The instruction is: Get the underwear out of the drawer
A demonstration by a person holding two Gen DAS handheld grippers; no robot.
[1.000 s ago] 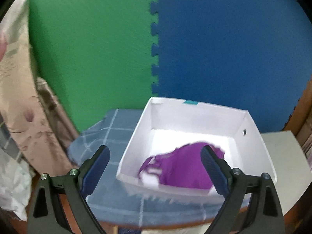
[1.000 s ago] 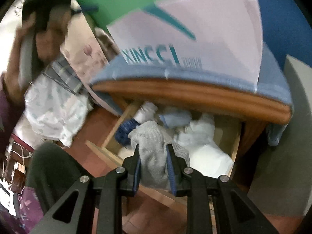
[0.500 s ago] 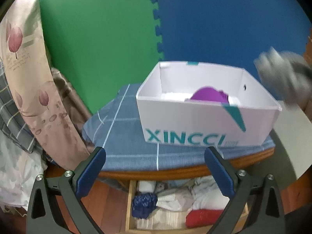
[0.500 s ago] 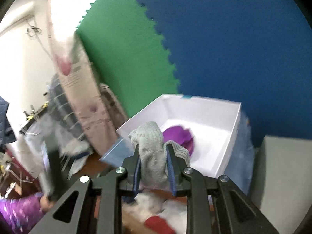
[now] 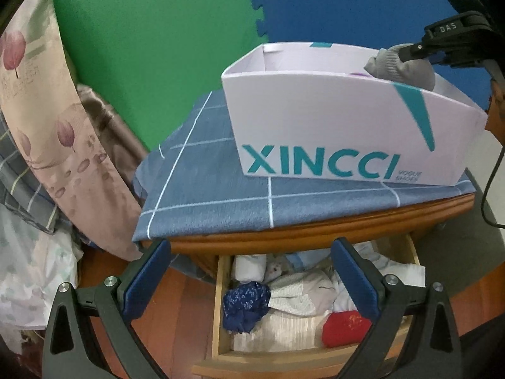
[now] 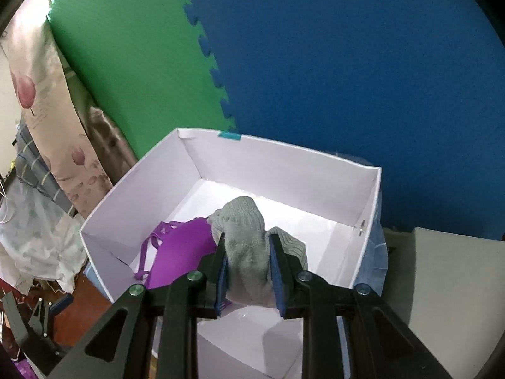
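Note:
My right gripper (image 6: pixel 247 246) is shut on a grey knitted garment (image 6: pixel 246 237) and holds it over the open white XINCCI box (image 6: pixel 366 195). A purple undergarment (image 6: pixel 180 252) lies on the box floor to the left. In the left wrist view the same grey garment (image 5: pixel 401 66) hangs above the box (image 5: pixel 315 126), pinched by the right gripper (image 5: pixel 407 53). My left gripper (image 5: pixel 249 268) is open and empty, pointing down at the open wooden drawer (image 5: pixel 221 331), which holds a navy piece (image 5: pixel 246 306), pale folded pieces (image 5: pixel 300 293) and a red piece (image 5: pixel 345 330).
The box stands on a blue checked cloth (image 5: pixel 208 183) over the wooden cabinet top (image 5: pixel 315 240). Green (image 5: pixel 142 38) and blue foam mats (image 5: pixel 341 3) form the back wall. Floral fabric (image 5: pixel 41 120) hangs at the left. A grey surface (image 6: pixel 454 271) lies to the right of the box.
My right gripper rose from the drawer with the grey garment and now hangs over the box. My left gripper left the box, dropping until the drawer came into view below it.

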